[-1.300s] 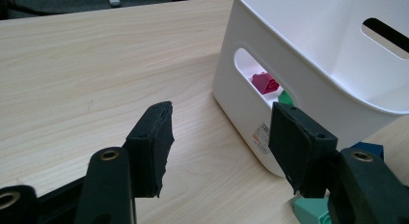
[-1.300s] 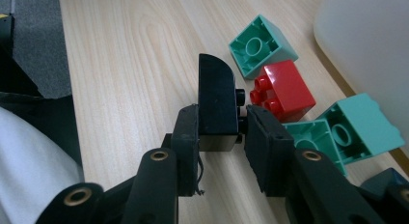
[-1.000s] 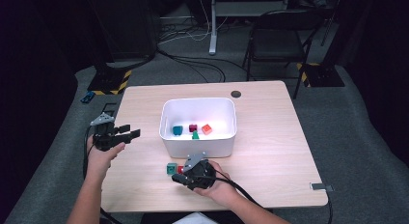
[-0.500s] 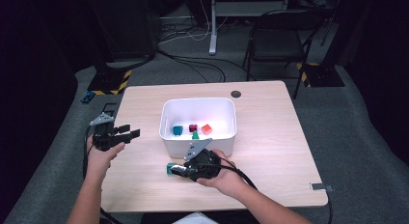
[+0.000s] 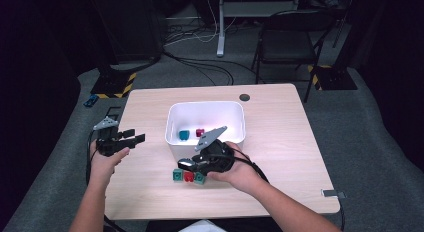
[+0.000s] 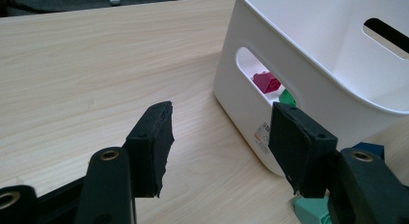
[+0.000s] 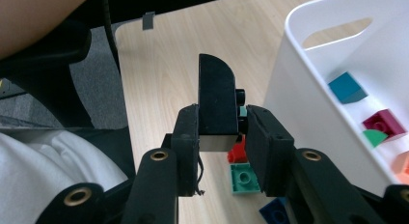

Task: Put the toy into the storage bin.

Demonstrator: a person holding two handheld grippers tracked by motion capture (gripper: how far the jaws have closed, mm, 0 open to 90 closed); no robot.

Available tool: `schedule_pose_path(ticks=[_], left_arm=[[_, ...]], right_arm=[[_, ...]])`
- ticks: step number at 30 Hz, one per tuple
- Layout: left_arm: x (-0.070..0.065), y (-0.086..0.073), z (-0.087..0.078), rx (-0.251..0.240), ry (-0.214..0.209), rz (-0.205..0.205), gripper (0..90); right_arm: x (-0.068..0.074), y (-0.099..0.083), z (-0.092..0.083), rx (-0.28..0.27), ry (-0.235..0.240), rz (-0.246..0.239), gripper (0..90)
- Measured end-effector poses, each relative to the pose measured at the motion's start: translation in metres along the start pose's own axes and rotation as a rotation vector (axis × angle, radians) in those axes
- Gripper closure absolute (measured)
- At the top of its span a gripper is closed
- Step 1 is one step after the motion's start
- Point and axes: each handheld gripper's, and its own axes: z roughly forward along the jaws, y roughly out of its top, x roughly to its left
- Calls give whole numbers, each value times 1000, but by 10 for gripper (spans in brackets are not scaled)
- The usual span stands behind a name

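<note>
Plainly, the white bin (image 5: 206, 110) sits mid-table, with loose bricks (image 5: 188, 176) at six o'clock of it. Just above those, the right gripper (image 7: 223, 132) pinches a black curved brick (image 7: 217, 96) by its flat sides: light, rigid, probably slick plastic. At nine o'clock, the left gripper (image 6: 219, 142) hovers spread, empty.

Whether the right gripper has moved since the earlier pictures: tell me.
Yes. The right gripper has moved up the high view toward the white bin; its fingers are clamped on a black block.

Lab: floor cables (image 5: 200, 67), hazard-taped stands (image 5: 116, 84).
</note>
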Motion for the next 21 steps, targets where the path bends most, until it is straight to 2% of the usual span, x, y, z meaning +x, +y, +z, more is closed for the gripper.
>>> schedule_pose_path(ticks=[4, 9, 12, 21], left_arm=[[1, 0, 0, -7, 2, 0, 411], [1, 0, 0, -1, 1, -1, 411], [1, 0, 0, -1, 0, -2, 411], [1, 0, 0, -2, 0, -2, 411]], right_arm=[[-12, 11, -13, -11, -31, -3, 661], [-23, 18, -20, -19, -49, 12, 661], [-34, 22, -24, -24, -61, 31, 661], [-54, 32, -27, -24, -108, 61, 661]])
